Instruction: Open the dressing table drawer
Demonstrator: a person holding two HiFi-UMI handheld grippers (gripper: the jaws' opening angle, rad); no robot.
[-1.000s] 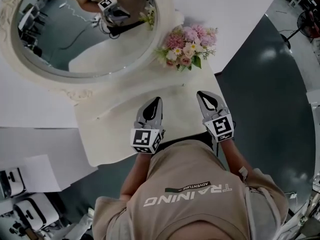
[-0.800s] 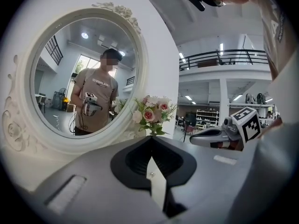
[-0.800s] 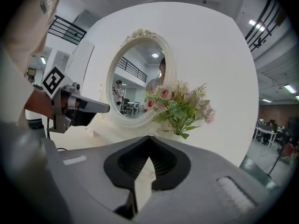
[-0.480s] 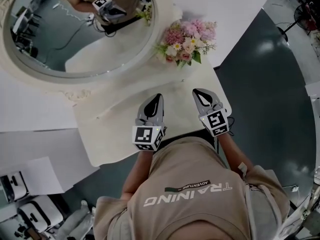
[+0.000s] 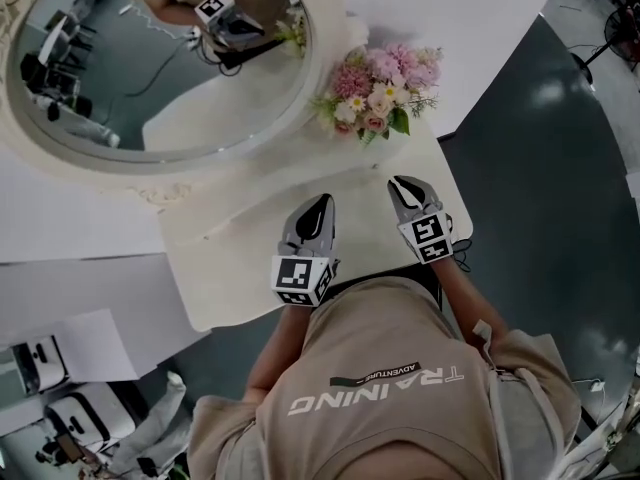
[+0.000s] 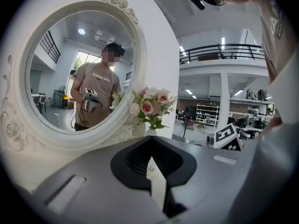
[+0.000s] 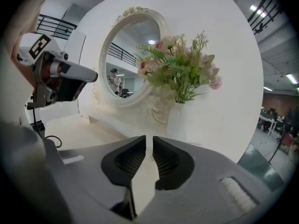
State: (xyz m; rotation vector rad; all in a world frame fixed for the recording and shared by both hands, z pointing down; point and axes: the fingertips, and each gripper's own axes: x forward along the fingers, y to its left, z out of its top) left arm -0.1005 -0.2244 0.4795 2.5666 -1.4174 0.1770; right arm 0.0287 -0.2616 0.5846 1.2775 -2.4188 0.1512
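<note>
While both grippers hang over the table [image 5: 235,268], I log positions from the head view. The left gripper [image 5: 318,206] sits above the front middle of the white top and points toward the mirror [image 5: 140,78]. In its own view its fingers [image 6: 128,164] are pressed together at the tips, with nothing between them. The right gripper [image 5: 408,190] is near the table's right front corner, apart from the left one and roughly parallel to it. Its fingers [image 7: 169,161] show a narrow slit of light and are opening. Only the bare tabletop shows through the gap, and nothing is pinched. The flowers [image 5: 378,90] stand in a white vase [image 7: 176,121] at the back right of the top, just beside the mirror frame and well ahead of the right gripper. The mirror reflects the person holding a gripper. I cannot see the drawer in any view. In the head view the person's torso [image 5: 390,388] covers the table's front edge below both grippers. Neither gripper touches the table.
</note>
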